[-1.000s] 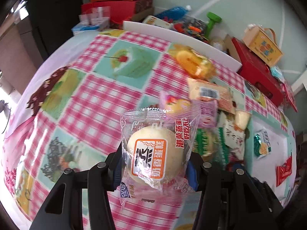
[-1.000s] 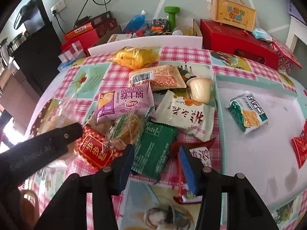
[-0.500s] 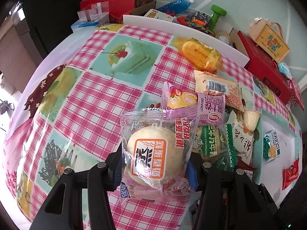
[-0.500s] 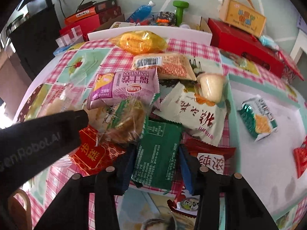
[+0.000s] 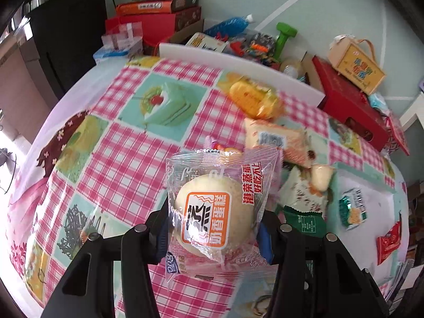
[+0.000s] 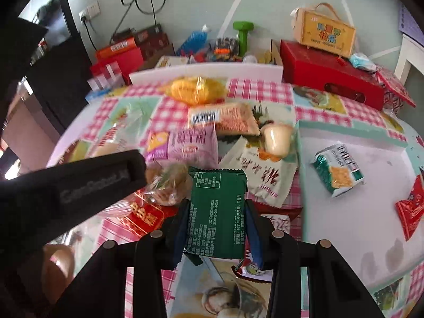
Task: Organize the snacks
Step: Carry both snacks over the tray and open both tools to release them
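Behind your counter's checked cloth (image 6: 259, 90) stands a white board (image 6: 206, 70). Past that board you have a green dumbbell (image 6: 243, 35), a blue bottle (image 6: 194, 38) and, to the board's right, a red box (image 6: 328, 76) carrying a yellow handled carton (image 6: 327, 34).

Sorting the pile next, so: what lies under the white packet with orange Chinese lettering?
The white packet lies on the checked tablecloth, overlapping a red packet at its lower edge. A cream jelly cup rests on its top. Anything else beneath is covered.
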`<action>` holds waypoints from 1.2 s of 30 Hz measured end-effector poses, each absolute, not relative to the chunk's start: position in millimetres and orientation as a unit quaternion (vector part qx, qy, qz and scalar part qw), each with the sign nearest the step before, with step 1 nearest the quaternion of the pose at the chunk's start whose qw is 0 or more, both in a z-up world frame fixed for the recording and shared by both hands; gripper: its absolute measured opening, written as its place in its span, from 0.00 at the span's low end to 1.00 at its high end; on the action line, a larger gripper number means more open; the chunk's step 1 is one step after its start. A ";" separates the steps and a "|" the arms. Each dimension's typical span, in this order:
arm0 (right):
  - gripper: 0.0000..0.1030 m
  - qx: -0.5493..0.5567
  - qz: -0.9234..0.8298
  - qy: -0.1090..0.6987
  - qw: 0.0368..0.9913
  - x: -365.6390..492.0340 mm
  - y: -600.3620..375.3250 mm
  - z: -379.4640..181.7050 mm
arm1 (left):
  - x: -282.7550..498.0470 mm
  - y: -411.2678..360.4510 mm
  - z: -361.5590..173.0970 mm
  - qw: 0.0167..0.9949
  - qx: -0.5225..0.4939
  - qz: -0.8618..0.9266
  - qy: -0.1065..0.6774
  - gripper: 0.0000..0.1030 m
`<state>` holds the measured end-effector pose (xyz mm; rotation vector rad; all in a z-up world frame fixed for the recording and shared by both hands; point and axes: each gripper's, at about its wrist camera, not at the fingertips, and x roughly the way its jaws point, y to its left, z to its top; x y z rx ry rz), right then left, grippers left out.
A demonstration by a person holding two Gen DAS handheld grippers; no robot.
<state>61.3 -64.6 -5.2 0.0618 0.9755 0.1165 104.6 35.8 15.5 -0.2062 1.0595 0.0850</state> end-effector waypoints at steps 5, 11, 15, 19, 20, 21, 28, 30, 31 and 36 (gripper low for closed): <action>0.41 0.044 0.046 0.455 0.888 56.9 -80.5 13.7 | 104.8 16.3 28.7 0.865 -0.096 0.018 0.492 0.54; 0.41 0.071 0.004 0.446 0.892 51.3 -125.5 30.9 | 102.7 -23.6 33.2 0.867 -0.074 -0.026 0.492 0.54; 0.41 0.084 -0.058 0.451 0.887 47.5 -177.1 32.0 | 96.5 -61.7 31.4 0.862 -0.052 -0.081 0.498 0.54; 0.41 0.109 -0.114 0.461 0.873 40.2 -226.1 25.3 | 86.3 -97.2 28.6 0.858 -0.027 -0.126 0.498 0.54; 0.41 0.119 -0.127 0.463 0.869 37.8 -238.7 24.3 | 82.8 -108.2 27.4 0.857 -0.015 -0.136 0.497 0.54; 0.41 0.132 -0.140 0.466 0.864 34.9 -252.7 22.5 | 80.3 -114.9 26.2 0.856 -0.008 -0.143 0.496 0.54; 0.41 0.161 -0.187 0.473 0.846 19.6 -298.9 14.2 | 66.2 -157.9 12.4 0.846 0.037 -0.189 0.497 0.54; 0.41 0.166 -0.189 0.474 0.844 16.5 -305.1 14.0 | 64.4 -164.1 8.6 0.843 0.044 -0.196 0.498 0.54; 0.41 0.167 -0.189 0.475 0.843 16.0 -305.9 13.9 | 63.9 -166.5 6.7 0.842 0.046 -0.200 0.499 0.54; 0.41 0.167 -0.177 0.487 0.839 21.2 -302.5 6.2 | 61.8 -175.7 -4.6 0.835 0.057 -0.207 0.508 0.54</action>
